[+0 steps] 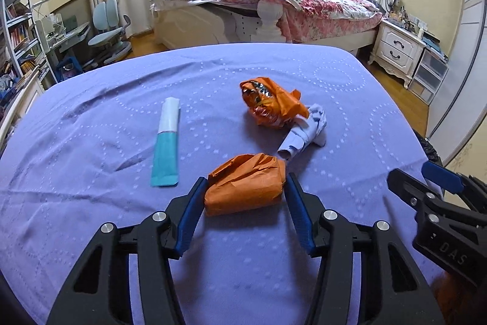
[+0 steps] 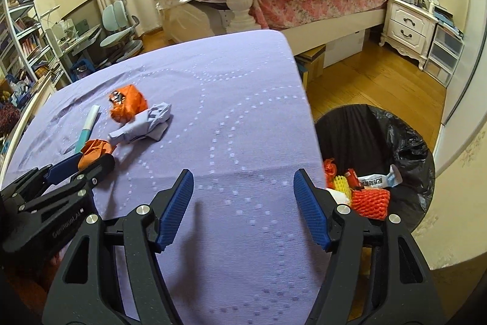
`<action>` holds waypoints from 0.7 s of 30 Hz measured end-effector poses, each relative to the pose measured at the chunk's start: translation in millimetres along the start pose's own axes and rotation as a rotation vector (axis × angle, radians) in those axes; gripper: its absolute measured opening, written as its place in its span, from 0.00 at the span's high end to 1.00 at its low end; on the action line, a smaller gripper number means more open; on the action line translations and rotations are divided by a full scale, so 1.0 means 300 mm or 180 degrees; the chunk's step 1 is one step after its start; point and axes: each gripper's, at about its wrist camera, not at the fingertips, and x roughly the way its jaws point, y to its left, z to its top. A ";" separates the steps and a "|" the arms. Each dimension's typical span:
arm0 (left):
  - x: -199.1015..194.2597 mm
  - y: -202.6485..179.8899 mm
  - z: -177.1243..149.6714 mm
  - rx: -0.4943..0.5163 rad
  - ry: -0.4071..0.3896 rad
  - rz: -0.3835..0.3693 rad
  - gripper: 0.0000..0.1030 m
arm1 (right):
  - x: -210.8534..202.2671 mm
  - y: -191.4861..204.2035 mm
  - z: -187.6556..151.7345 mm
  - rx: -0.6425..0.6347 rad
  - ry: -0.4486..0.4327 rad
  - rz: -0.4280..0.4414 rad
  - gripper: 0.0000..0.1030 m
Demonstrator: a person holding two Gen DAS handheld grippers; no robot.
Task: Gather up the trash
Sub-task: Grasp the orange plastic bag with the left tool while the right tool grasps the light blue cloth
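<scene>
Left wrist view: The step in hand appears to be the pickup of the near orange wrapper (image 1: 245,183), which lies toward the near edge of the purple-covered table (image 1: 91,118). For a sound grip, centre the wrapper between the pads and close until it crumples slightly; it is light and likely to slip. The left gripper (image 1: 245,188) stands partly closed, its pads at both flanks of the wrapper; firm contact cannot be confirmed. Farther in lie a second orange wrapper (image 1: 268,105), a crumpled tissue (image 1: 304,131) and a teal sachet (image 1: 166,142).

Right wrist view: The right gripper (image 2: 243,191) hangs open and empty over the table's right edge. Beside that edge stands the bin (image 2: 404,142), already holding trash.
</scene>
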 end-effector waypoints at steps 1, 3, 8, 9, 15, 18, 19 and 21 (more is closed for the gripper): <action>-0.008 0.008 -0.006 0.0008 -0.0012 0.0019 0.48 | 0.000 0.006 -0.002 -0.0011 0.0001 0.0007 0.35; -0.024 0.028 -0.021 0.0014 -0.0026 0.0068 0.48 | 0.005 0.036 -0.005 -0.0065 0.0020 0.0050 0.35; -0.053 0.108 -0.046 -0.0008 -0.0051 0.0220 0.48 | 0.028 0.130 -0.003 -0.0191 0.0062 0.0174 0.35; -0.056 0.124 -0.048 -0.0025 -0.0052 0.0240 0.48 | 0.032 0.139 -0.005 -0.0196 0.0064 0.0180 0.35; -0.053 0.255 -0.052 -0.0155 -0.0043 0.0473 0.48 | 0.071 0.245 0.017 -0.0255 0.0085 0.0241 0.34; -0.049 0.304 -0.045 -0.0214 -0.0071 0.0576 0.48 | 0.098 0.290 0.038 -0.0255 0.0087 0.0217 0.34; -0.043 0.318 -0.040 -0.0231 -0.0071 0.0605 0.48 | 0.116 0.312 0.053 -0.0259 0.0087 0.0181 0.34; -0.032 0.343 -0.033 -0.0303 -0.0055 0.0595 0.48 | 0.127 0.321 0.064 -0.0255 0.0084 0.0153 0.34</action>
